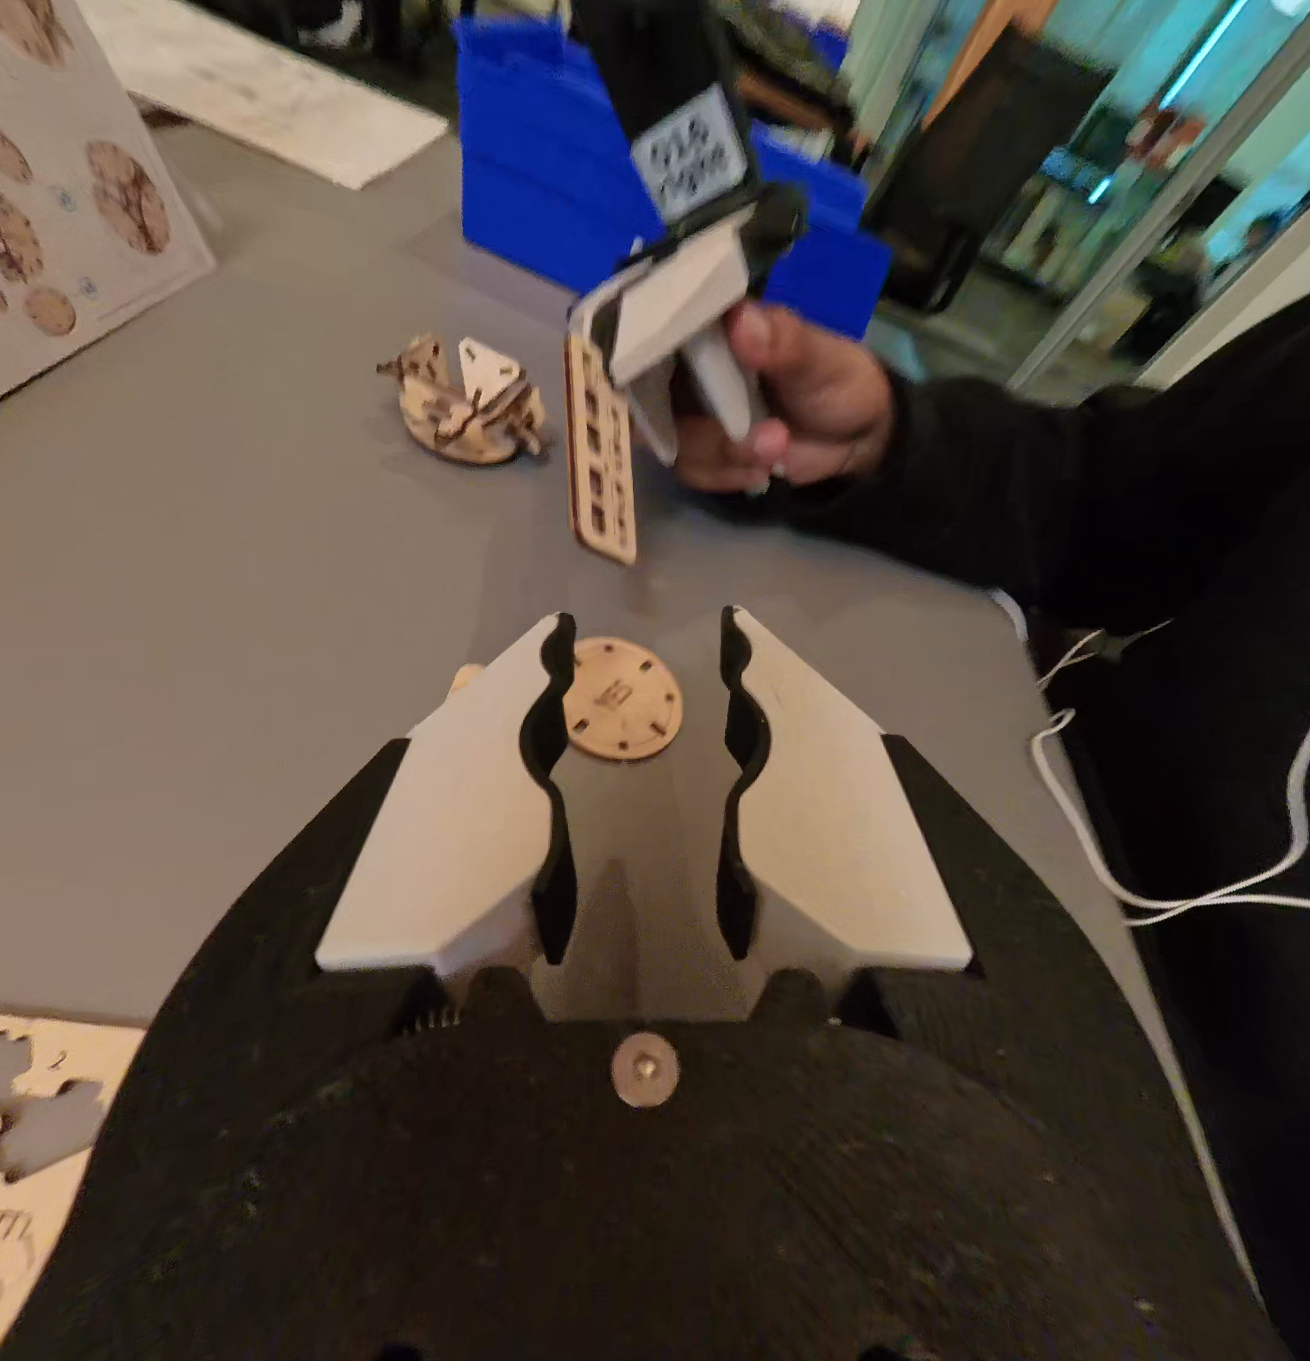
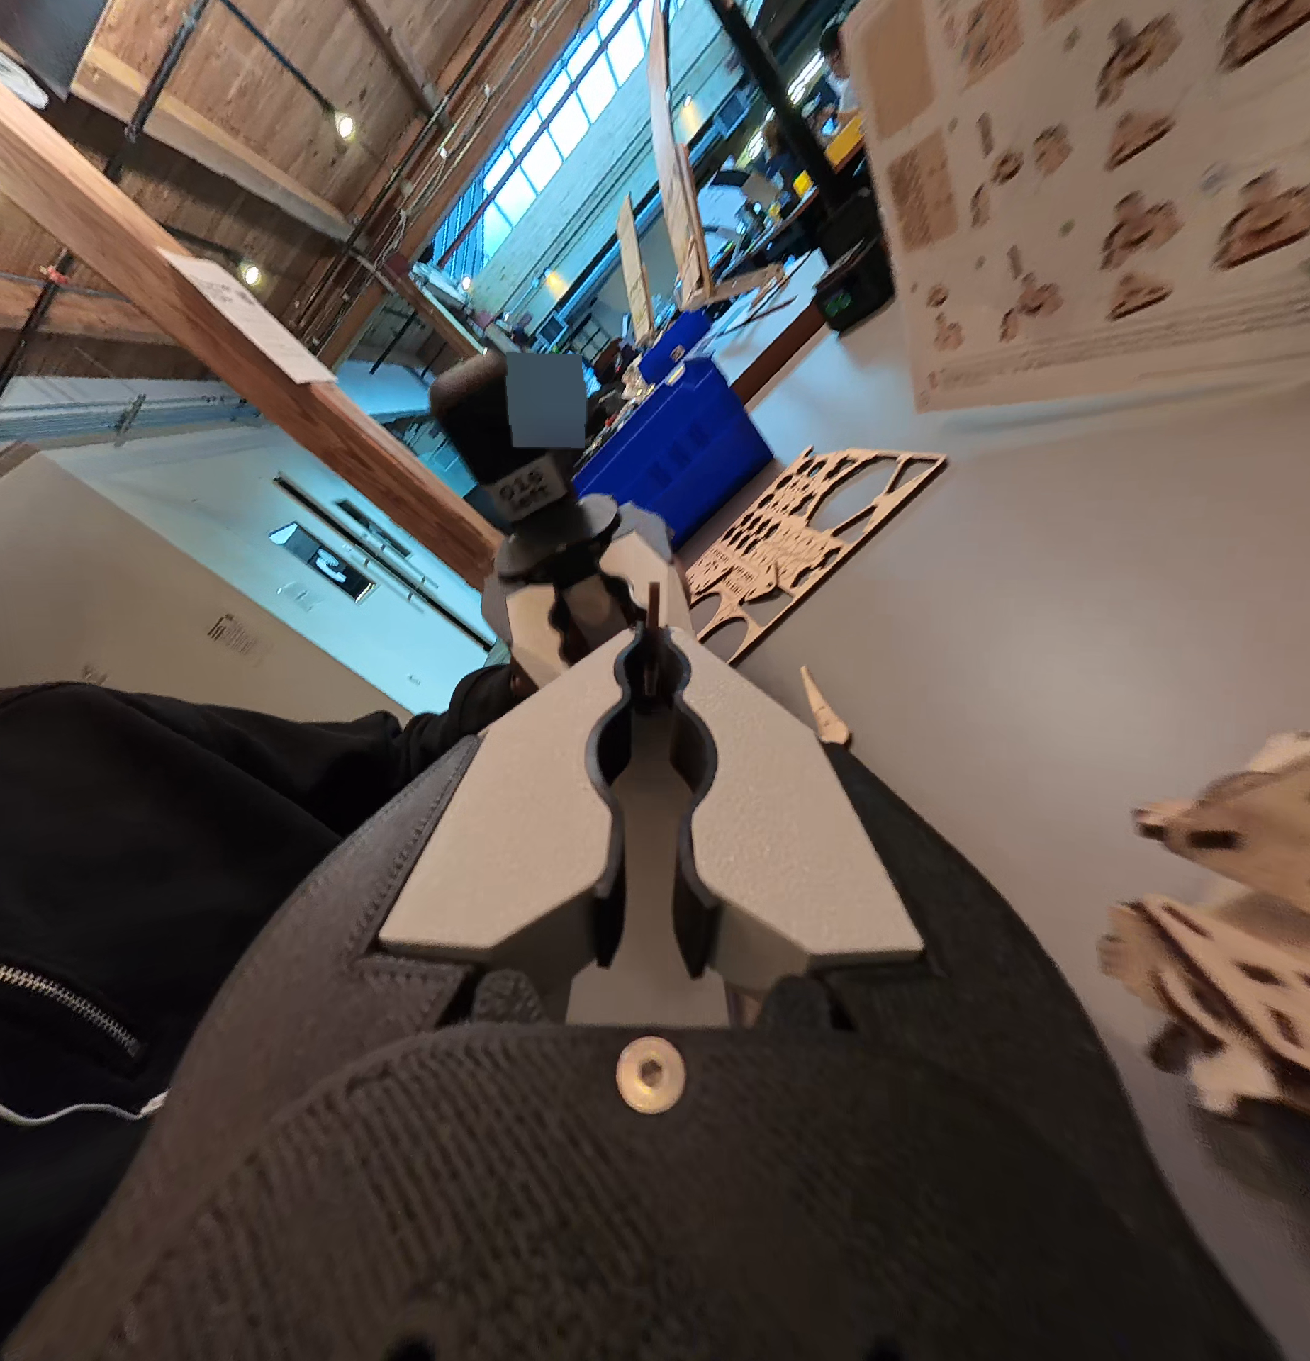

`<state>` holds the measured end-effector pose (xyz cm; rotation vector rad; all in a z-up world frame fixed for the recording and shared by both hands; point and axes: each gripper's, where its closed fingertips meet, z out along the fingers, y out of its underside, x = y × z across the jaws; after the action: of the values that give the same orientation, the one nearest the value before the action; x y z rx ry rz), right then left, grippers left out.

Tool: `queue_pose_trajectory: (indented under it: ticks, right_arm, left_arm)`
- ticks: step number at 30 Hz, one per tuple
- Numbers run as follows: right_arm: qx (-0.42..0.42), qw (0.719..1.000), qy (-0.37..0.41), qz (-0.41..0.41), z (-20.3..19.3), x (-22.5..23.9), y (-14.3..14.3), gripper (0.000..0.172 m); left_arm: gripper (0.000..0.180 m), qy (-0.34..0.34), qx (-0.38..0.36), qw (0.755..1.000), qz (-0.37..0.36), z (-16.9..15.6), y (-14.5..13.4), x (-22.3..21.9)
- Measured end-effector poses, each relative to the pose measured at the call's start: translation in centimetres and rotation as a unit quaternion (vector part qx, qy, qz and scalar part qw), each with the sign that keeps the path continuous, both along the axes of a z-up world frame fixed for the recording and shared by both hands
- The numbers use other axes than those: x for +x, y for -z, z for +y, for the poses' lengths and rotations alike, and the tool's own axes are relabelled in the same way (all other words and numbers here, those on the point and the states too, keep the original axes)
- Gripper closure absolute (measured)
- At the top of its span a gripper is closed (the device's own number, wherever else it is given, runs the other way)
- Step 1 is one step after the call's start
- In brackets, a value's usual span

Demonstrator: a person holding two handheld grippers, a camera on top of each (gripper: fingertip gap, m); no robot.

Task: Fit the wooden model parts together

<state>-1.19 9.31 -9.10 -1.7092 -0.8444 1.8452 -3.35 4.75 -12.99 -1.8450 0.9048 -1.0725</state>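
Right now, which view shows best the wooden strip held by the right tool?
The left wrist view: the strip shows its slotted face, hanging from the right tool. The right wrist view shows only its thin edge.

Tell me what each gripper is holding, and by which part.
The right gripper fingers are shut on the top end of a flat slotted wooden strip, which hangs down. The left gripper is open and holds nothing; a round wooden disc lies on the table beneath it.

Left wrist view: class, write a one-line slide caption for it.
Open left gripper above a round wooden disc on the grey table; right gripper grips a slotted wooden strip.
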Motion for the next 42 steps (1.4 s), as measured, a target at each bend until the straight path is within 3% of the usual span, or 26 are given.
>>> queue_pose_trajectory:
  ticks: [5, 14, 19, 32, 37, 42]
  right_arm:
    - [-0.006, 1.0, 0.024, 0.01, 1.4, 1.0, -0.4, 0.172]
    - [-0.02, 0.999, 0.021, 0.017, 1.4, 0.9, -0.1, 0.171]
    - [-0.024, 0.999, 0.021, 0.019, 1.5, 1.0, -0.1, 0.172]
    - [-0.028, 0.999, 0.018, 0.022, 1.4, 1.0, -0.3, 0.171]
    - [-0.027, 1.0, 0.0, 0.005, 0.4, 0.2, 0.5, 0.171]
    - [-0.021, 1.0, -0.009, 0.0, -0.1, -0.1, 0.6, 0.172]
  left_arm:
    - [0.12, 0.013, 0.004, 0.988, 0.155, -0.6, 4.1, 0.1]
    - [0.108, 0.046, 0.024, 0.971, 0.234, -1.9, 6.1, 0.8]
    - [0.128, 0.103, -0.021, 0.976, 0.19, -4.1, 5.6, 2.0]
    - [0.127, 0.067, -0.005, 0.983, 0.174, -2.9, 4.9, 1.9]
    - [0.134, 0.037, -0.024, 0.995, 0.093, -1.7, 2.9, 1.1]
    - [0.129, 0.026, -0.059, 0.998, -0.019, -0.9, 0.5, 0.7]
